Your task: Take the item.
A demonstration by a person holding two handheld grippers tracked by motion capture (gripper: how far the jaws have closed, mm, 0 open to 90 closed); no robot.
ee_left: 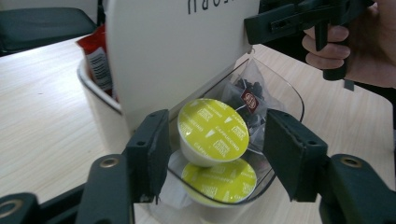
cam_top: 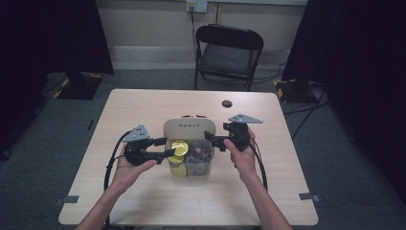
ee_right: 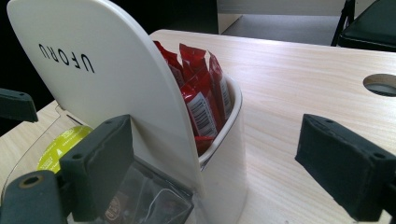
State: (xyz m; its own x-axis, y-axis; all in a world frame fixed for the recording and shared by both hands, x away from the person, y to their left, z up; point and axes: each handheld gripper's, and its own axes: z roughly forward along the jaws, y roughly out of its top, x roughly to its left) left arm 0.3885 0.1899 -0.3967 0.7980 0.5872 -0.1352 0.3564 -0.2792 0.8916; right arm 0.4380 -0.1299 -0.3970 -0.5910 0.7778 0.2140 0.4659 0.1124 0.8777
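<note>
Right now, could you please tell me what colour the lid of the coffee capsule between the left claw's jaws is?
Yellow-green, clearest in the left gripper view: coffee capsule.

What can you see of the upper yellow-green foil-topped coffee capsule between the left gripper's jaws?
The upper yellow-green foil-topped coffee capsule has a whitish plastic cup body and a printed lid, tilted toward the camera. It sits in the clear plastic front compartment, above a second matching capsule. The left gripper is open, its pads either side of it, not touching.

Left gripper (cam_top: 163, 147) and right gripper (cam_top: 216, 141) point inward toward each other, jaws spread wide, hand-held, forearms low.
</note>
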